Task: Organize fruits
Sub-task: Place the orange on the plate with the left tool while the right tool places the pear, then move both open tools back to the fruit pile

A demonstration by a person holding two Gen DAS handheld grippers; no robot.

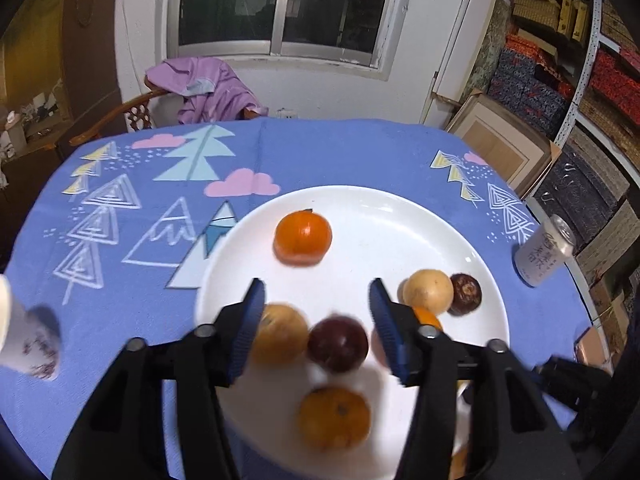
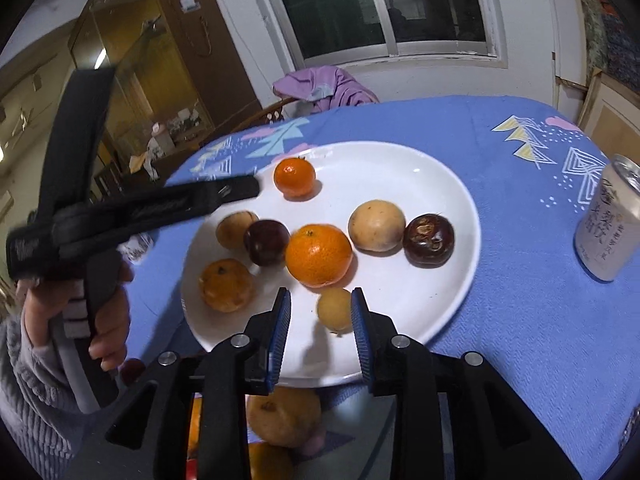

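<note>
Hovering over the plate [image 1: 460,216] with both tools, jaws apart and empty. Left tool [image 1: 318,296]: spread wide above the near half of the plate, straddling a dark plum [image 1: 338,344], with a tan fruit [image 1: 280,338] just beside the left finger; gap wide enough to admit either, so likely poised for a pick. Right tool [image 2: 320,312]: spread at a moderate width, low over the plate's near edge, a small yellow fruit [image 2: 334,314] between the fingers but no contact discernible; blur on that fruit prevents a firm reading. Fruit location: all gathered on the white plate resting on the blue-clothed surface [image 2: 520,320]. Arrangement on the plate, from the right wrist view: small orange [image 2: 295,177] alone at the far side; large orange [image 2: 319,255] central, touching or nearly touching the plum; pale round fruit [image 2: 376,225] and a brown wrinkled fruit [image 2: 429,241] side by side at the right; a speckled orange fruit [image 2: 227,285] at the near left. Like kinds sitting apart suggests sorting not yet complete. More fruit visible below the right tool, off the plate, blurred; kind not determinable. Can [image 2: 608,220] upright on the surface to the right, well clear of the plate, so no obstruction to either tool. Risk: round fruit prone to rolling on the smooth plate if nudged by a finger.
</note>
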